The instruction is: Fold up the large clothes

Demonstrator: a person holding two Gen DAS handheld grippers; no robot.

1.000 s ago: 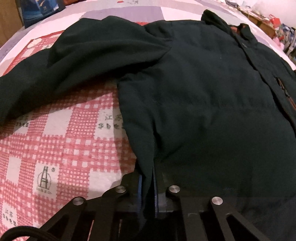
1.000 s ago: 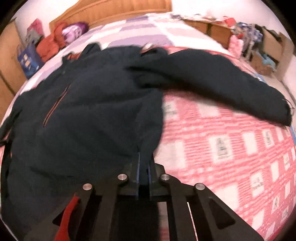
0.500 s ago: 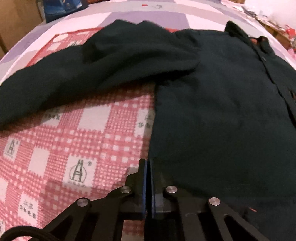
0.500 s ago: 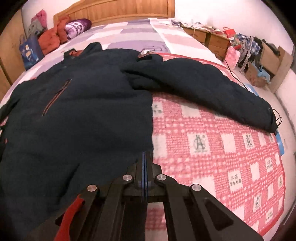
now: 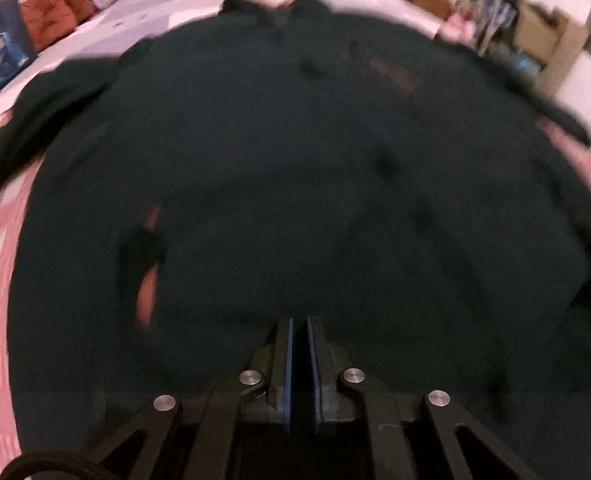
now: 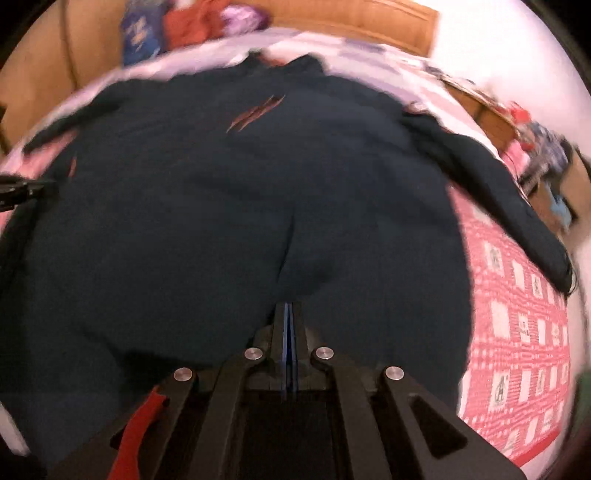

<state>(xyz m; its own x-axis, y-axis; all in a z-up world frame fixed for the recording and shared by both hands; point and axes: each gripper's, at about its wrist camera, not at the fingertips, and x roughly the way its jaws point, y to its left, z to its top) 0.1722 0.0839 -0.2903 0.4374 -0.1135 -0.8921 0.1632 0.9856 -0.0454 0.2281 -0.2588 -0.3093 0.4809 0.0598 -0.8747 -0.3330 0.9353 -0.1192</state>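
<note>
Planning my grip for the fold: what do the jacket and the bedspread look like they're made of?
Jacket: dark, matte woven shell, probably lightly padded; it puffs softly and shows no shine. Bedspread: thin printed cotton-like fabric, matte, pink-and-white checks lying flat. Motion blur leaves both uncertain.

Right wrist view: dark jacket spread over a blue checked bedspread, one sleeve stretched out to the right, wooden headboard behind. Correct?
Not quite. The bedspread is red and white checked, not blue, as the right wrist view shows to the right of the jacket. The rest holds: the sleeve stretches out to the right and a wooden headboard stands behind.
</note>
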